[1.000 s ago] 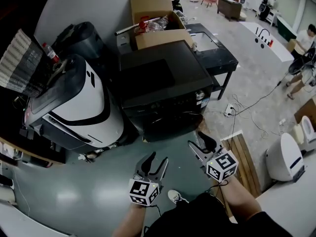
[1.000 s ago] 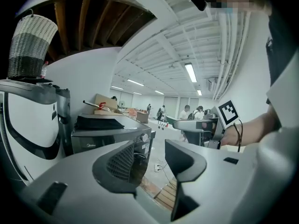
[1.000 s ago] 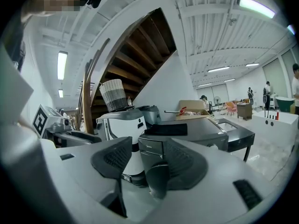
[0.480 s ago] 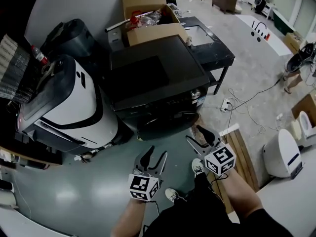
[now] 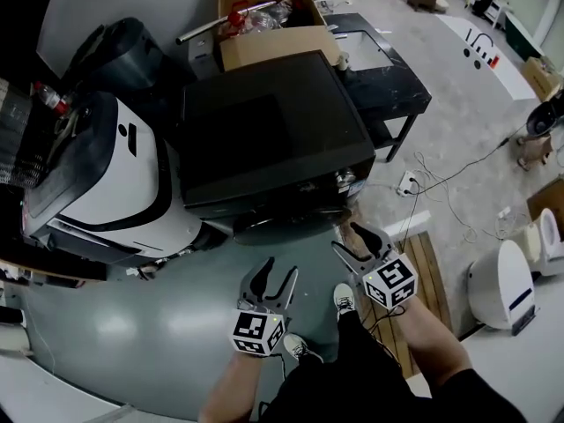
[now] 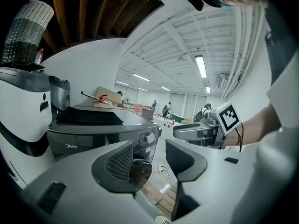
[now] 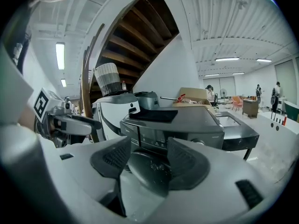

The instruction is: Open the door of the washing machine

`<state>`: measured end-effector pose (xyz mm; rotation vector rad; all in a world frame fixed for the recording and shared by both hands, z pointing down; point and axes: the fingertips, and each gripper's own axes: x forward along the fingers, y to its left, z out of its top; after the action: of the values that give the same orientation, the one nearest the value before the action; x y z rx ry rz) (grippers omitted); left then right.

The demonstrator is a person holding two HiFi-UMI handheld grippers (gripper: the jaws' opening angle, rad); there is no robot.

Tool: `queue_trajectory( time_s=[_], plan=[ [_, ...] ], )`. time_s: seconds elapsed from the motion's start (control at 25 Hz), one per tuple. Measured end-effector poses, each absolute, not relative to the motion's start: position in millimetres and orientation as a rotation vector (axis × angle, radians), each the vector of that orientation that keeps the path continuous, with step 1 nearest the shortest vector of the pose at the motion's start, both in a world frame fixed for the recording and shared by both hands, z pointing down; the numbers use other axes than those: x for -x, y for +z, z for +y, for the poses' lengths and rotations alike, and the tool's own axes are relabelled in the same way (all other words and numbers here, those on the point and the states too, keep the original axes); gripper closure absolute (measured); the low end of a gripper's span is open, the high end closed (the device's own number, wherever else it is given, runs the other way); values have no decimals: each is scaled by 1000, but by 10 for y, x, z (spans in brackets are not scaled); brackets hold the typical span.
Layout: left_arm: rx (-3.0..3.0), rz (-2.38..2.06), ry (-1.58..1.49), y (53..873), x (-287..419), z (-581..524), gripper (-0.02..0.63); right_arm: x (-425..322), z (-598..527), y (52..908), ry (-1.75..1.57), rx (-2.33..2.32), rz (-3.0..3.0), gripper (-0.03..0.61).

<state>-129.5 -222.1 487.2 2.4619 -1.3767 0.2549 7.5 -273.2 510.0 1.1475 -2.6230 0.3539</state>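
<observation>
The black front-loading washing machine stands just ahead of me, and its top hides most of its front in the head view. Its round dark door shows shut below the control panel in the right gripper view, and also in the left gripper view, door. My left gripper is open and empty, short of the machine. My right gripper is open too, its jaws having just been opening wider with nothing between them. It is nearer the front's right side and touches nothing.
A white rounded machine stands left of the washer. A cardboard box sits behind it, and a black table to its right. Cables and a power strip lie on the floor. Wooden slats are by my right foot.
Both grippers and my head have moved closer to the washer and lower. The machine's front has slid under its top edge in the head view.
</observation>
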Motion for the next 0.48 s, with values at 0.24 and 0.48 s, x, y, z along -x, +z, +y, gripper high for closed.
queue_trajectory(
  time_s=[0.24,0.48],
  plan=[
    [-2416,-1396,295,5265,1083,-2603,389,-222,-3131,5568,385,-1056,-2595,336],
    [-2334,-1430,325,5716,991,-2910,372,-276,-3416,6167,442,-955,-2551,334]
  ],
)
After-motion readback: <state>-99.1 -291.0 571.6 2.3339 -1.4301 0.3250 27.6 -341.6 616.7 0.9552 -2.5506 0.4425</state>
